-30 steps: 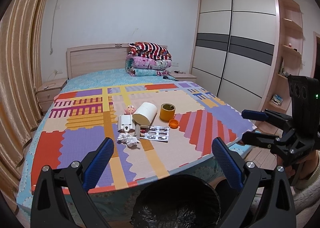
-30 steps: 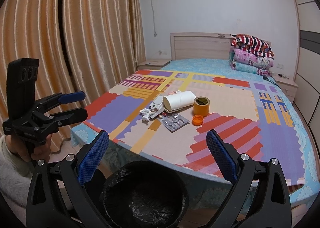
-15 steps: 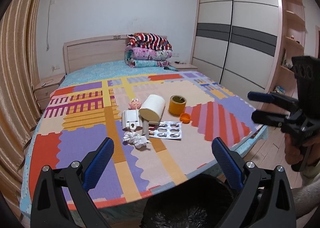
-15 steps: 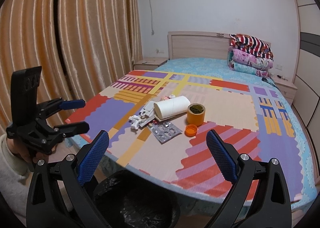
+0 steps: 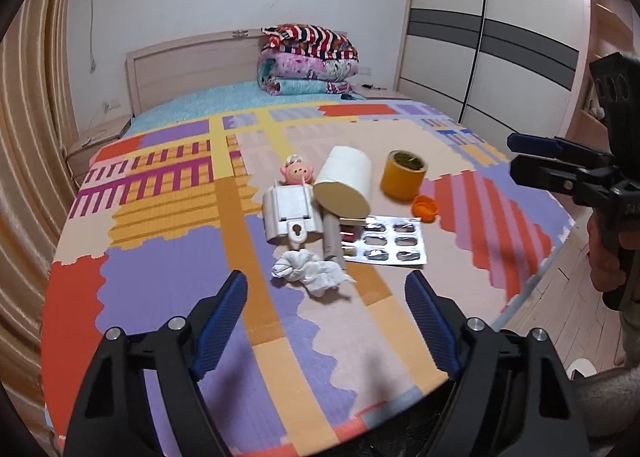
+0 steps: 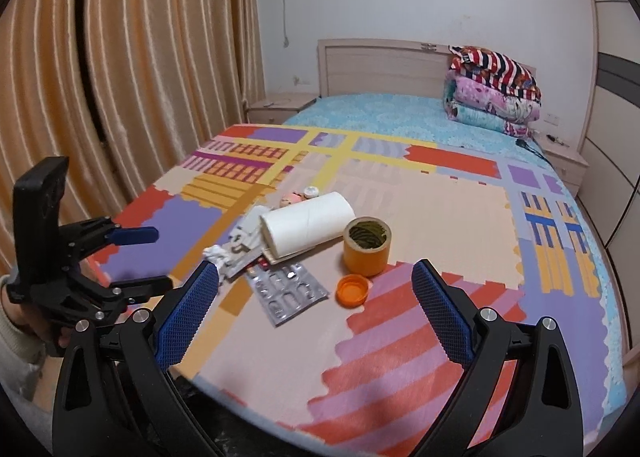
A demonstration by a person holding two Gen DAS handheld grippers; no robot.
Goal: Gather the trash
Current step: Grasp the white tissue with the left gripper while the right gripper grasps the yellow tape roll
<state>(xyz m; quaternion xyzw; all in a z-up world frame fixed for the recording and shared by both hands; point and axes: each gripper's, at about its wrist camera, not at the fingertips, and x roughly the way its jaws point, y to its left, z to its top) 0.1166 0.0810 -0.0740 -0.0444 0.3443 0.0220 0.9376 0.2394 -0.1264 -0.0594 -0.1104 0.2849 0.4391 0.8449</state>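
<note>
A heap of items lies on the bed's colourful mat [image 5: 160, 297]: a crumpled white tissue [image 5: 310, 273], a silver pill blister [image 5: 386, 247], an orange cap [image 5: 426, 208], an orange tape roll [image 5: 403, 175], a white paper roll [image 5: 344, 187], a white plastic holder [image 5: 290, 215] and a pink doll [image 5: 295, 173]. My left gripper [image 5: 326, 321] is open and empty, just short of the tissue. My right gripper [image 6: 316, 313] is open and empty, over the mat near the blister [image 6: 286, 291] and cap [image 6: 352, 289]. Each gripper shows in the other's view, the right one [image 5: 532, 165] and the left one [image 6: 136, 257].
Folded quilts [image 5: 308, 61] are stacked at the headboard. Curtains [image 6: 140, 57] hang left of the bed, a wardrobe [image 5: 500, 37] stands to the right. A black bin bag rim [image 6: 240, 445] shows at the bottom edge below the bed's foot.
Both grippers moved forward and up over the bed's foot toward the heap. The black bin has dropped almost out of both views. Both stay open.
</note>
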